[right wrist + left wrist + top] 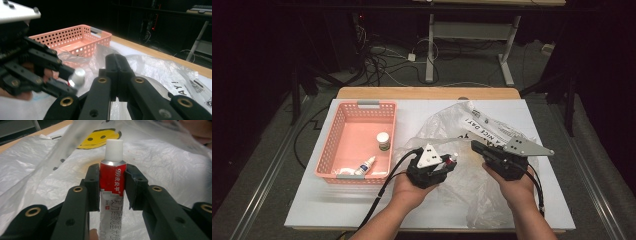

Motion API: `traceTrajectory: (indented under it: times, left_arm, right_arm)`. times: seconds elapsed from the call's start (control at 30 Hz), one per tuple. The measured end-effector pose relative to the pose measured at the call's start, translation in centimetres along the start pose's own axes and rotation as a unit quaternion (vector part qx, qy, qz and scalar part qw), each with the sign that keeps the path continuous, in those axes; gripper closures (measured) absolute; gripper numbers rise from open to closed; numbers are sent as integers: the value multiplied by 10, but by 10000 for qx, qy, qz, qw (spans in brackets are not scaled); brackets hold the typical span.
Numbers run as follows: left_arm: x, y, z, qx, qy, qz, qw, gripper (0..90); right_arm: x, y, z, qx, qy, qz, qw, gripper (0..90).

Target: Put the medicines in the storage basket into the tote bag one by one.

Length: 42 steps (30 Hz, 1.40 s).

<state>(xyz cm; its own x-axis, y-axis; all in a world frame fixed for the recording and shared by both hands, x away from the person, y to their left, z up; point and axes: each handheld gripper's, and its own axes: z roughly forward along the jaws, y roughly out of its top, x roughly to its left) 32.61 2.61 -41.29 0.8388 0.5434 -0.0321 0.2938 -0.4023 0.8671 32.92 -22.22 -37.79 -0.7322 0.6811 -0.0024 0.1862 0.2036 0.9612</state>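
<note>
Tongs in my left hand (451, 163) are clamped on a red-and-white ointment tube with a white screw cap (112, 173), the pads squeezing its shoulder so the cap pokes out over the crinkled clear plastic bag with a yellow smiley print (472, 135), while my right tongs (476, 146) sit fully closed just beside them, pinching the bag film. Farther off on the white desk (307, 205), I see a pink perforated plastic basket (341, 120) holding a small white jar (383, 141) and a small dropper bottle (365, 166).

pink perforated basket (343, 131) stood on white worktop (312, 200), left side; inside it lay a small white jar (383, 141) and a dropper bottle (365, 165).
</note>
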Motion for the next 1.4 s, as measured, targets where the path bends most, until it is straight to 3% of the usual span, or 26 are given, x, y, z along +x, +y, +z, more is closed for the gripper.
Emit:
traceTrajectory:
  times: [0.33, 1.4]
  left_arm:
    - [0, 5, 18, 84, 32, -17, 10000, 659]
    - [2, 12, 58, 193, 36, -17, 9998, 658]
  right_arm:
    - [-1, 5, -6, -172, -1, -33, 9998, 900]
    - [-7, 8, -10, -351, -86, -104, 9993, 900]
